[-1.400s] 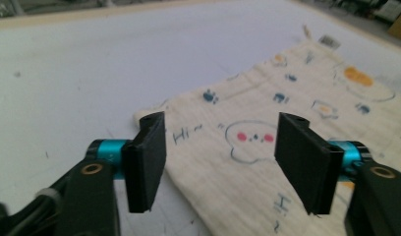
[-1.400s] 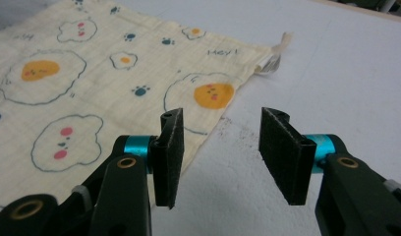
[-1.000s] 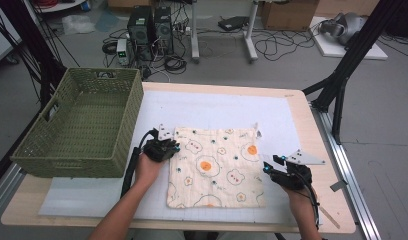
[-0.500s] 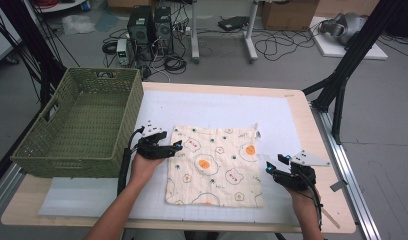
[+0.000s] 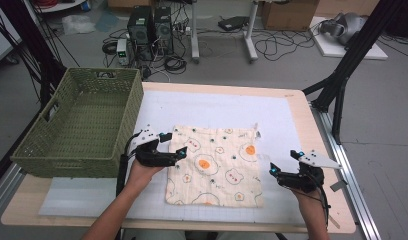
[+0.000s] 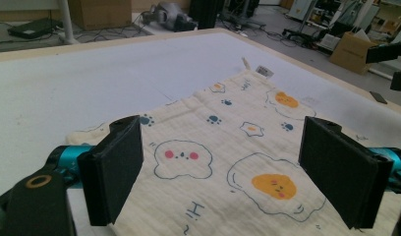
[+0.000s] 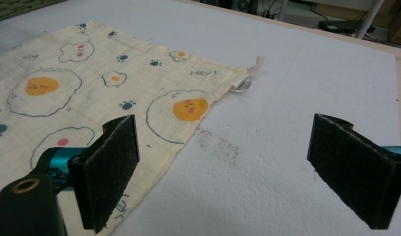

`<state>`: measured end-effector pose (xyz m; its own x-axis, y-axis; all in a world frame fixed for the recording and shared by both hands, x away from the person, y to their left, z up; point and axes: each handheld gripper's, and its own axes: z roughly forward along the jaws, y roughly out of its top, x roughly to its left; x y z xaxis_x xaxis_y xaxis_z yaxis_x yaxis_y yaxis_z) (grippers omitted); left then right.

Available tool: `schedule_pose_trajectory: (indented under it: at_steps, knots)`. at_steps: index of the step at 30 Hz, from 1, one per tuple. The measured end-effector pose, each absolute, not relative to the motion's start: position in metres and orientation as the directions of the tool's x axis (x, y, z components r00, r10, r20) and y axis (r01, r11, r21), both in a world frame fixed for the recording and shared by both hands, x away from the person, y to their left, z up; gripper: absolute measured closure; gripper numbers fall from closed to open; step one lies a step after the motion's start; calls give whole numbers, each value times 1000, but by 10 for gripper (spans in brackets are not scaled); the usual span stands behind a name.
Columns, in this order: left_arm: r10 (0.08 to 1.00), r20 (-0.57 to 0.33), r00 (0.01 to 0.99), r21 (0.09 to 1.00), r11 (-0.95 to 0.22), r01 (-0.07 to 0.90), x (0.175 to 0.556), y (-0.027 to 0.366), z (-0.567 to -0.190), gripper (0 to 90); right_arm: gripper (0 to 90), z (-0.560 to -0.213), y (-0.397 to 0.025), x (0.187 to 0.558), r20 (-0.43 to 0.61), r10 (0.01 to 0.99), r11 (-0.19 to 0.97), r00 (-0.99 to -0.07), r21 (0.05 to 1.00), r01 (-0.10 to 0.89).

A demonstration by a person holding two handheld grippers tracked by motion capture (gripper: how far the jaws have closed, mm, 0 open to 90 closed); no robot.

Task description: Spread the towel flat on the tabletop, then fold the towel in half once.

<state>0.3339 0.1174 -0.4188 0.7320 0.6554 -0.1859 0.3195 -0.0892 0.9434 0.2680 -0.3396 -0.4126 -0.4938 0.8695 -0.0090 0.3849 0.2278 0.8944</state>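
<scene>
Both grippers' fingers gape, the cloth (image 5: 215, 167) lying flat between them.

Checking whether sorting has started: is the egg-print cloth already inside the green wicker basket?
No, the cream egg-print cloth lies flat on the white table mat, beside the green wicker basket.

Bright even overhead light, soft shadows, slight blur.

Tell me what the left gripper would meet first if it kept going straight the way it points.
Probably the egg-print cloth: the left gripper, jaws open, already sits over its near edge, pointing low across it.
</scene>
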Motion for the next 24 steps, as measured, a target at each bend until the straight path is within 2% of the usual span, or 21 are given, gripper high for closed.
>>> schedule_pose_trajectory:
  at_steps: [10, 24]
  knots:
    - [661, -183, 728, 943, -93, 321, 334, 119, -418, 175, 114, -414, -337, 268, -18, 864, 250, -504, 884, 396]
    - [688, -195, 699, 932, -91, 350, 338, 123, -421, 177, 114, -415, -339, 268, 14, 869, 218, -495, 887, 407]
